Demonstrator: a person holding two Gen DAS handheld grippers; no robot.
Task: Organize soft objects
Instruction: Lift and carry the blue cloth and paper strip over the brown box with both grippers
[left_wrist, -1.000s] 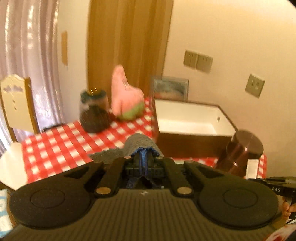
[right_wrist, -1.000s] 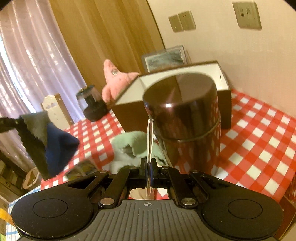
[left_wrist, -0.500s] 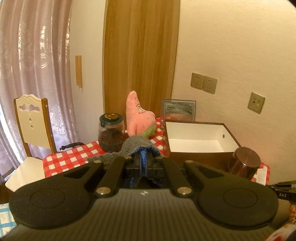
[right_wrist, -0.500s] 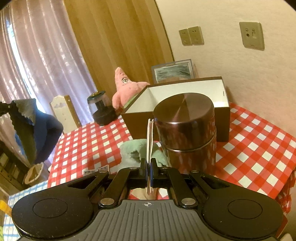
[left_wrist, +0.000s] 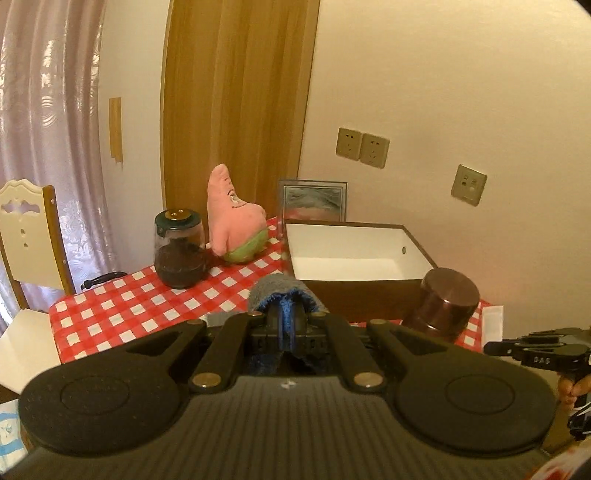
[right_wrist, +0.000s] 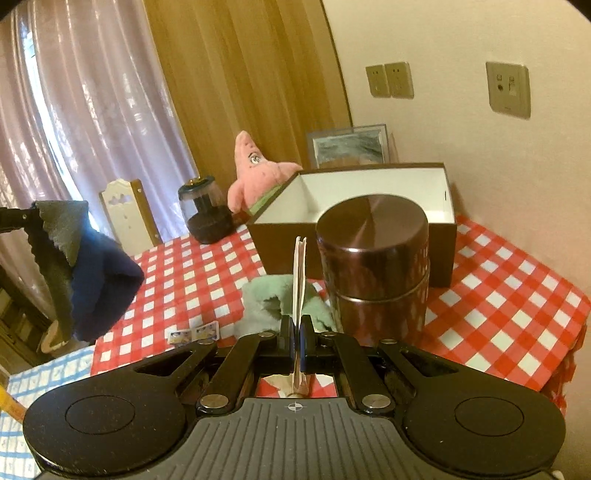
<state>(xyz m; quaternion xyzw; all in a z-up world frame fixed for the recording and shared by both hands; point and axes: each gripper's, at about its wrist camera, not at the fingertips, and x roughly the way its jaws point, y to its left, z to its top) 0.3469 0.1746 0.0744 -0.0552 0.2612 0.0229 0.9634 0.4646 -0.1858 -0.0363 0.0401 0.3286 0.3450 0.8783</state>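
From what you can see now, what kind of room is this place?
Probably a room in a home, perhaps a dining corner: a table with a red checked tablecloth, a cream wooden chair beside it, sheer curtains, and wall sockets on the plaster.

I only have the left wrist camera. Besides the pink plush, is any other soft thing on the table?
Observer: Yes, a crumpled green cloth lies beside the brown canister, in front of the box.
Operator: What's the right gripper doing?
Observer: The right gripper is shut on a thin white card, held upright.
Operator: How does my cloth look?
Observer: The blue and grey cloth hangs folded in the air from the left gripper.
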